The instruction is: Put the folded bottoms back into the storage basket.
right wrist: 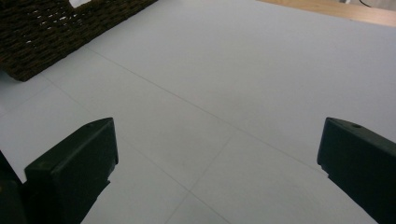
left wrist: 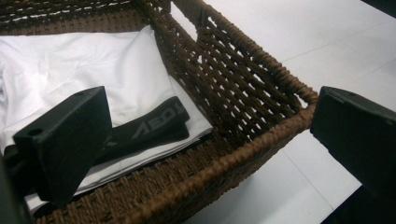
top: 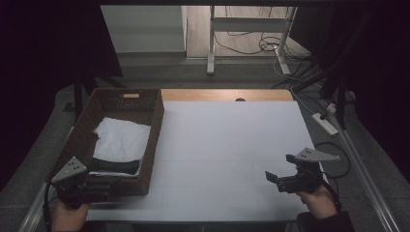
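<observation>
Hovering at the basket's near corner, the left gripper had its jaws wide apart, with the folded white cloth right ahead inside. Right gripper, also spread and empty, sat well apart over the table.

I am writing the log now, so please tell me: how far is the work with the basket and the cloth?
Done: nothing visibly. White cloth with a black band lies in the wicker basket. In hand: nothing; left gripper open at its near corner, right gripper open over the bare table. Left: any handling of the cloth.
</observation>
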